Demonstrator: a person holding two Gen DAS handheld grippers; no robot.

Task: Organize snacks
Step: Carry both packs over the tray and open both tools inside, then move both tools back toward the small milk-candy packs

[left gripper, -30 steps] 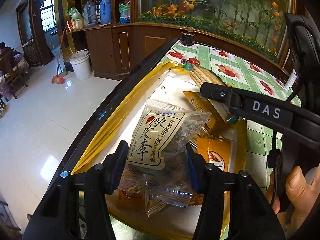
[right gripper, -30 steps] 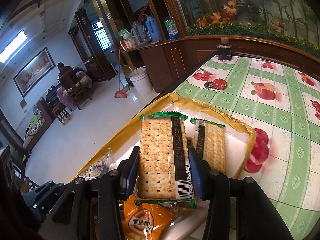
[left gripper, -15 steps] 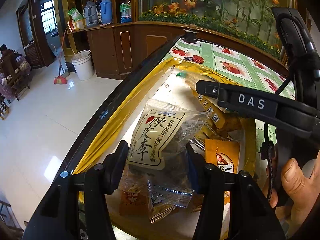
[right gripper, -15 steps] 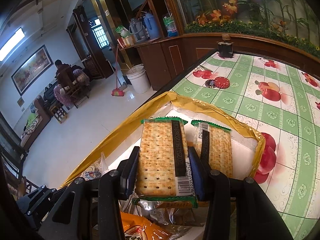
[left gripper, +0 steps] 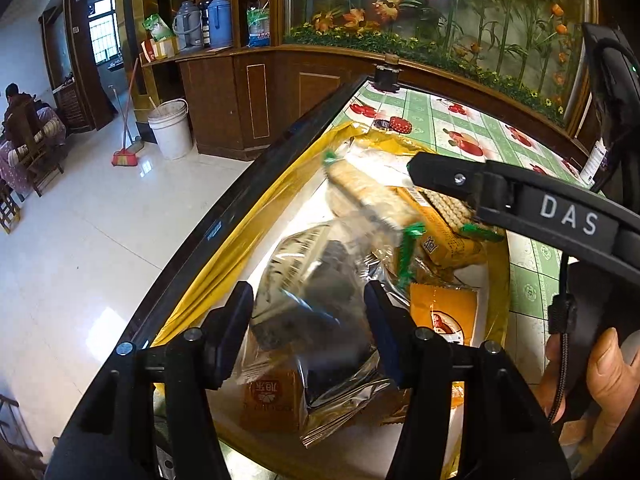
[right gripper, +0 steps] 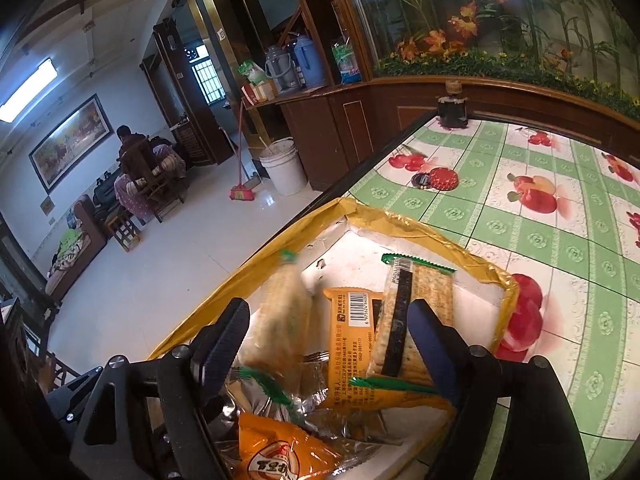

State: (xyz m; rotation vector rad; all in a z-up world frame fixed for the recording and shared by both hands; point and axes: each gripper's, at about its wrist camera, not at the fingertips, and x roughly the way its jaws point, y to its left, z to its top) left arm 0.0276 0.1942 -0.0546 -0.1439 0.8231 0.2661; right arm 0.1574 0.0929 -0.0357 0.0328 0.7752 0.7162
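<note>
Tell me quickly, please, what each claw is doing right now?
Left claw: open, dark snack bag blurred between its fingers.
Right claw: open, cracker pack blurred, loose.

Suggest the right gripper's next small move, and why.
Probably lift the right gripper straight up, away from the box. Its jaws stand wide apart, and the cracker pack between them is motion-blurred and looks loose, so it seems to hold nothing.
</note>
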